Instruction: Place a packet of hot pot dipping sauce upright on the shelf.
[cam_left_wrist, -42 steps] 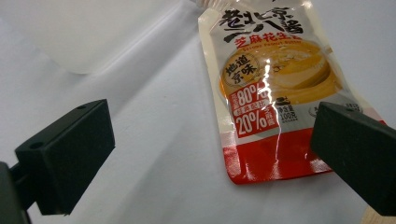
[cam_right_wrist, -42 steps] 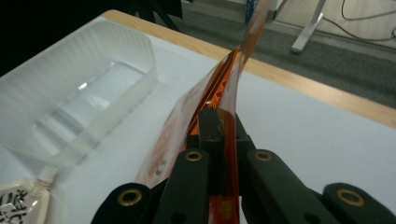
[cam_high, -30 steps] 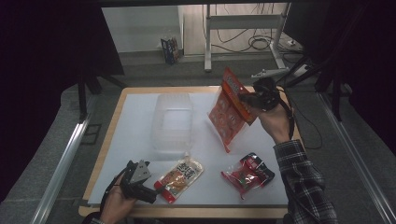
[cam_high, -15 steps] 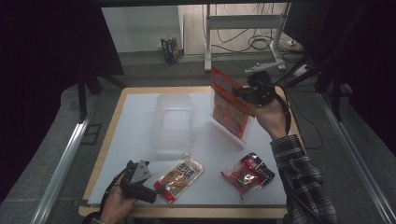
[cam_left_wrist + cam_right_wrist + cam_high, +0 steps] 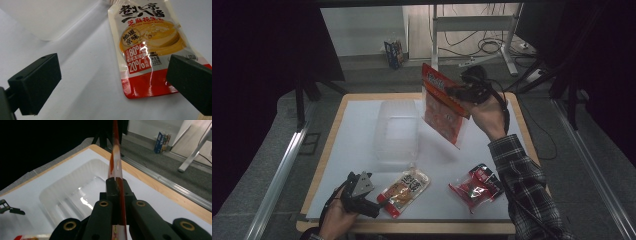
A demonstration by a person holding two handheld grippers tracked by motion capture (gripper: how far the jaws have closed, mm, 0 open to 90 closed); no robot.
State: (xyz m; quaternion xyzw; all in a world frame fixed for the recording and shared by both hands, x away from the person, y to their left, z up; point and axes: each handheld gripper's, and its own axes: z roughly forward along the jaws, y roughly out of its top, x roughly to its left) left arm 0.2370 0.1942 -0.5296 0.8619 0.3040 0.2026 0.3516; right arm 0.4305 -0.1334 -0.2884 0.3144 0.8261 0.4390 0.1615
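A clear tub (image 5: 397,131) is sitting mid-worktop (image 5: 357,125); two pouches (image 5: 404,186) (image 5: 476,184) are lying nearer the person, a third packet (image 5: 443,107) hanging right of the tub.

Grey floor (image 5: 272,150) (perhaps carpet), dark surrounds.

Sauce pouch (image 5: 150,47), left gripper view: black Chinese heading 老北京 over 二八酱; orange line beneath, probably 芝麻花生酱. White roundel 地道京味. Red panel "80%" above "20%". Small "100" by a net-weight mark, unit too blurred to read.
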